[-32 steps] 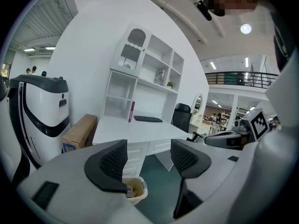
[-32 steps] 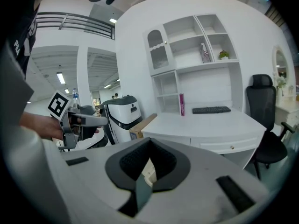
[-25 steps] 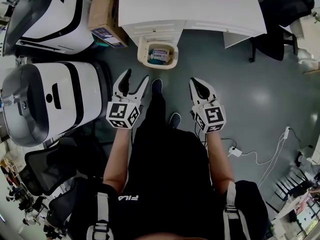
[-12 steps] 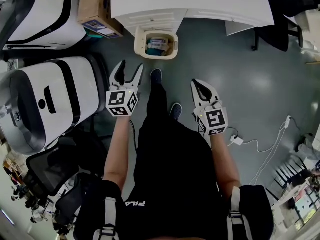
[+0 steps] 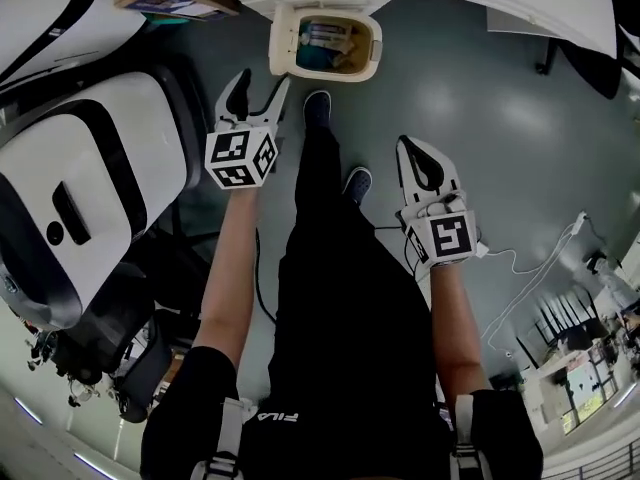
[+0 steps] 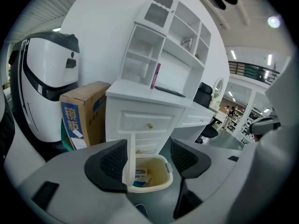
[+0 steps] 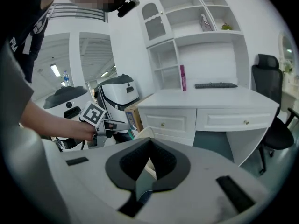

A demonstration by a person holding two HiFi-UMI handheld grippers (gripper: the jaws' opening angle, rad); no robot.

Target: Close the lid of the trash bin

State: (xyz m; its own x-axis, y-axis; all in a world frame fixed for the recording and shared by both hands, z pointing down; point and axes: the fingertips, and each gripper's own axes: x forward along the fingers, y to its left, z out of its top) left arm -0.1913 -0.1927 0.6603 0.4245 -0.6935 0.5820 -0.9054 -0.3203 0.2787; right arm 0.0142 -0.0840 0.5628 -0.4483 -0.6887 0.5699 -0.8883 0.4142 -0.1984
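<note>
The cream trash bin [image 5: 345,68] stands on the floor against the white desk, with packaging inside. Its lid [image 5: 281,40] stands up at the bin's left side. In the head view my left gripper [image 5: 262,78] is open, just short of the bin and to its left. In the left gripper view the bin [image 6: 156,174] and its upright lid [image 6: 130,162] show between the spread pads of the left gripper [image 6: 147,164], not touched. My right gripper [image 5: 415,148] is shut on nothing, farther back at the right. Past the right gripper's [image 7: 150,141] closed jaws a cream edge of the bin [image 7: 145,133] shows.
The white desk with drawers [image 6: 149,120] rises right behind the bin. A cardboard box [image 6: 79,113] stands to its left, with large white and black machines [image 5: 80,178] beyond. The person's shoes [image 5: 317,108] are near the bin. A cable [image 5: 530,268] lies at the right.
The person has stepped toward the bin. The left gripper has moved forward, close to the upright lid, still open. The right gripper stays shut, behind.
</note>
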